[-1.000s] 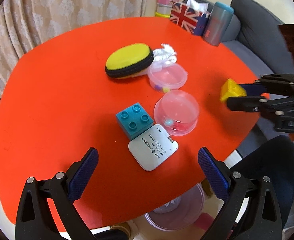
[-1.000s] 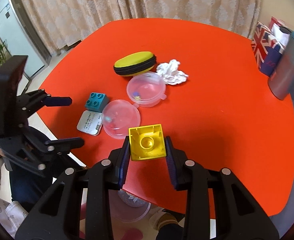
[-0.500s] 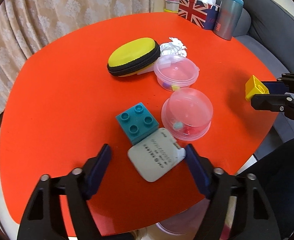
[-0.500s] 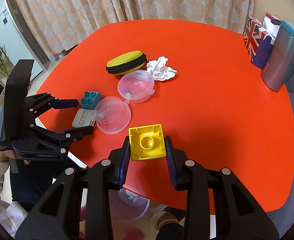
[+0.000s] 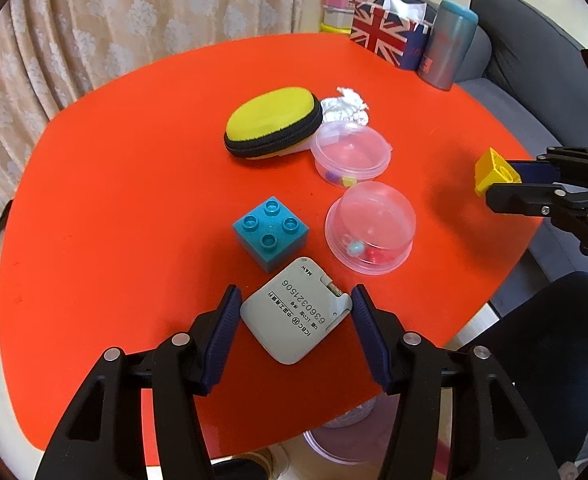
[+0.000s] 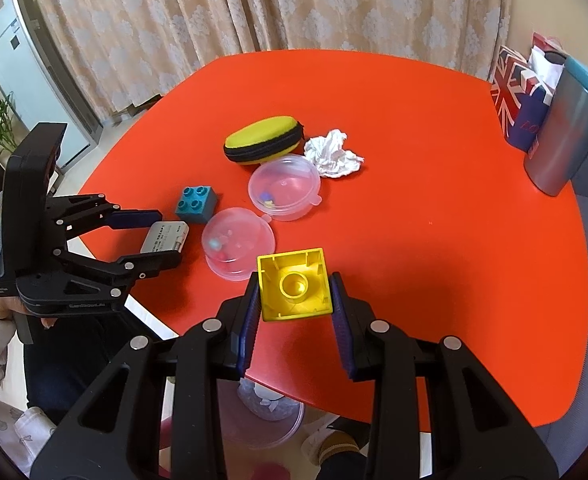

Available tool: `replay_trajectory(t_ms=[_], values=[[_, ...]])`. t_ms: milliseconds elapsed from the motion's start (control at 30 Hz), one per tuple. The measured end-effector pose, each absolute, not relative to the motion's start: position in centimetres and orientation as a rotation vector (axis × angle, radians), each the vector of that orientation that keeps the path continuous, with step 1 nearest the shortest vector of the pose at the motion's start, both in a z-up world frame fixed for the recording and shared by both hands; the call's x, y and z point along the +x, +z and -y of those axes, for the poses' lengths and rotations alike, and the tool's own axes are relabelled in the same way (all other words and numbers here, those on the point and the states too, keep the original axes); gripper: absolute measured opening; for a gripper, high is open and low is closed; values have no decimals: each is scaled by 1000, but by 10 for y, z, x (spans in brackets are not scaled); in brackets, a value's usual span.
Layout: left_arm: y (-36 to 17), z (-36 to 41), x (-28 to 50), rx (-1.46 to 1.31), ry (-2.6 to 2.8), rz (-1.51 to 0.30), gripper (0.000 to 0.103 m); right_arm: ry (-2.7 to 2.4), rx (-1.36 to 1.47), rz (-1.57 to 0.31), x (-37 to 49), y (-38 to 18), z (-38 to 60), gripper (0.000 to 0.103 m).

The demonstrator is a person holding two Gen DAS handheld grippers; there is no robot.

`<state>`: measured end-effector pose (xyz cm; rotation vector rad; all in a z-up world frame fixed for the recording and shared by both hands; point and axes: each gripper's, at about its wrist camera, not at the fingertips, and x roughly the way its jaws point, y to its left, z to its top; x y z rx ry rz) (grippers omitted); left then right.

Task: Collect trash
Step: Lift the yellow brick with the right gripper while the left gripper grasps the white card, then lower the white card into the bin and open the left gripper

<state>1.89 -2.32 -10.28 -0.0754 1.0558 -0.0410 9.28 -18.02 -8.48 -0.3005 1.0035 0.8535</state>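
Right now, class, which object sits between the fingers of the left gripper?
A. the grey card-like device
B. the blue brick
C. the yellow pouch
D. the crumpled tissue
A: the grey card-like device lies between the fingers of the left gripper, whose jaws have just been closing around it.

The left gripper [image 5: 294,320] is closing its jaws: wide apart a second ago, they are now standing just outside the two opposite corners of the grey card [image 5: 297,317] lying on the red table [image 5: 113,200], with the card between them. It is not clear whether the pads are touching the card yet. In the left wrist view the card and the blue block [image 5: 270,233] beside it are showing larger and nearer than before.
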Motion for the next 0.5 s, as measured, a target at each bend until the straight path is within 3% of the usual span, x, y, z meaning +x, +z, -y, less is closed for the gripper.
replay_trajectory(t_ms=[500], values=[[-51, 40, -41, -49, -128, -964, 55, 908, -296, -936, 37, -47, 191, 34]])
